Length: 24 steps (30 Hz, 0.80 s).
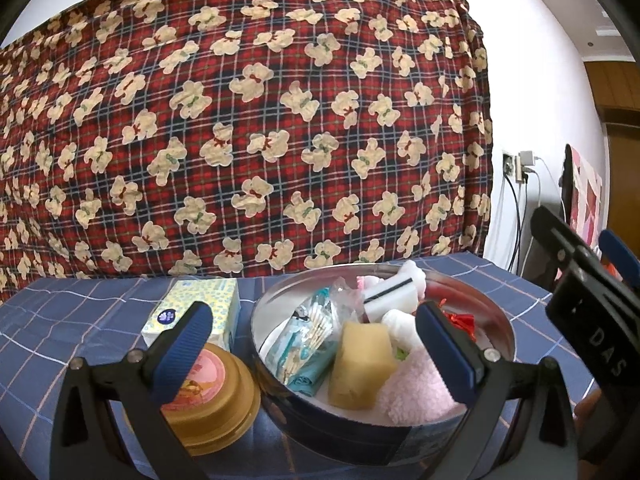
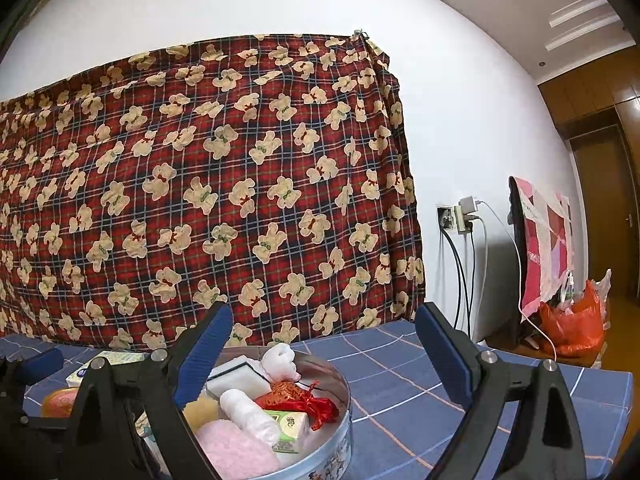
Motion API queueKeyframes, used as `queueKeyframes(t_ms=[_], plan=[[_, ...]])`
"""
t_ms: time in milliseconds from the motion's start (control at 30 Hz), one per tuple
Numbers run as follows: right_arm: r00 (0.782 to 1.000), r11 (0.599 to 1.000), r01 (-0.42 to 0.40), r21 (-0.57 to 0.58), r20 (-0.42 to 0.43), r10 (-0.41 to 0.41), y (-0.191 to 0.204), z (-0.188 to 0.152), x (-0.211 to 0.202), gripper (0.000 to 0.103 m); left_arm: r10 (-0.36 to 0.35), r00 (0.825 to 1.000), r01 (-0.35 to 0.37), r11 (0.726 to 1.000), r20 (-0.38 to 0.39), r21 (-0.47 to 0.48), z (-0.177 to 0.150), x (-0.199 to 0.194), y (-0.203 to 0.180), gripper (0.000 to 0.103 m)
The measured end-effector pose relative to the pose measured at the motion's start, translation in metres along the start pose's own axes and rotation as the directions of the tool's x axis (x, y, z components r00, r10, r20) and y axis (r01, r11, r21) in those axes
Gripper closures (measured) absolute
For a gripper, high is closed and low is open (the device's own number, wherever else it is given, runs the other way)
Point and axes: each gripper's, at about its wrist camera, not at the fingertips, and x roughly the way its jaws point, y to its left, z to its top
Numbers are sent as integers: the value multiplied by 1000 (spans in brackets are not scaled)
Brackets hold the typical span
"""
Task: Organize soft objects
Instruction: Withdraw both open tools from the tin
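The round tin (image 1: 384,420) sits on the desk (image 1: 80,312) under a blue checked cloth, and I see it packed with soft things: a yellow sponge (image 1: 362,364), a pink towel (image 1: 416,396), a pack of cotton swabs (image 1: 304,340) and a red pouch (image 2: 296,394). Just left of it stand a gold-lidded jar (image 1: 216,392) and a tissue box (image 1: 200,308). My left tongs (image 1: 316,344) hover spread over the tin, holding nothing; my right tongs (image 2: 324,356) are spread and empty too.
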Motion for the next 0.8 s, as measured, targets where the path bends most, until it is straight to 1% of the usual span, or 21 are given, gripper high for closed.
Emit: queueKeyframes(t_ms=[233,433,500,600,800], plan=[[1000,1000,0,1,-1,0,0,0,0,8,9,1000,-10,1000,23,28,1,-5,-5,0],[1000,1000,-1,2,-1,1,0,0,0,8,-39,999,39,999,34,18,2,-9,-5,0],[1000,1000,-1,2,-1,1,0,0,0,8,-38,999,37,999,38,20,2,-11,-6,0],[1000,1000,0,3,-2,0,-1,0,0,8,-57,998,56,998,21,30,2,-9,-8,0],[1000,1000,0,3,-2,0,-1,0,0,8,-49,999,49,998,11,37,2,-8,-9,0]])
